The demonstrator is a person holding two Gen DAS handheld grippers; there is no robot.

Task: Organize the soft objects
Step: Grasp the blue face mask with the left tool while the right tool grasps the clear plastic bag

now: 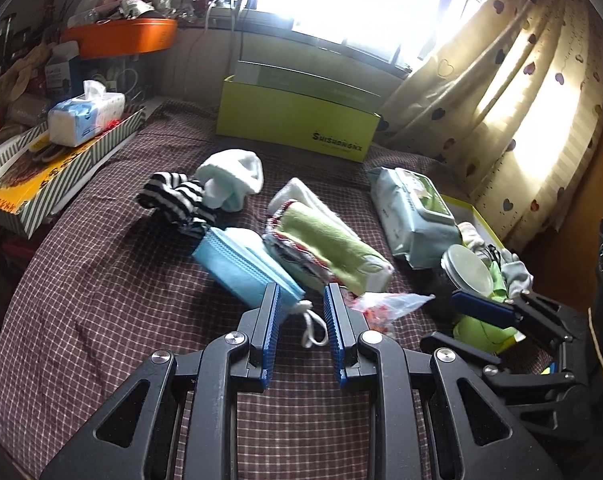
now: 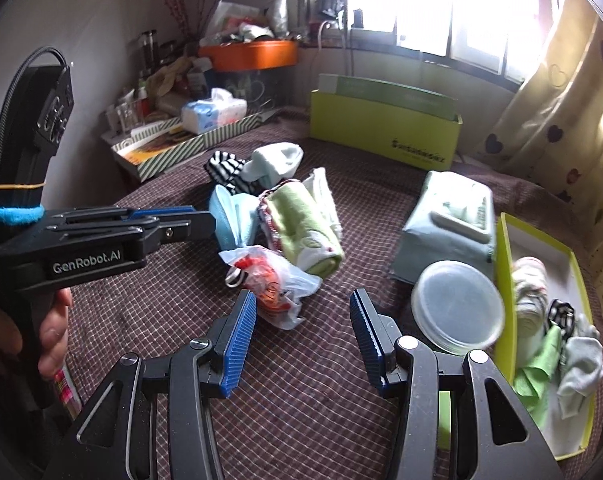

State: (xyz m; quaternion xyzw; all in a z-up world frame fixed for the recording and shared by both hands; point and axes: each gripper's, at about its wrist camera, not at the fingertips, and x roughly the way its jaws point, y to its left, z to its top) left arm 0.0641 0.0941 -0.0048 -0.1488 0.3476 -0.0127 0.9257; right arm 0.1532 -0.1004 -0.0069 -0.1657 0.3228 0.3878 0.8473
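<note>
On the checked bedspread (image 1: pixel 101 272), both grippers hover empty — left gripper (image 1: pixel 300 294) jaws narrow, right gripper (image 2: pixel 303 300) jaws wide.

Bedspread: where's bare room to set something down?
Free: the bedspread left of the blue masks, and the near strip before both grippers. Crowded: the middle, from striped socks to wipes pack, and the green tray.

Both wrist views angle down, close over one bed (image 1: pixel 101 264) (shared clutter).
</note>
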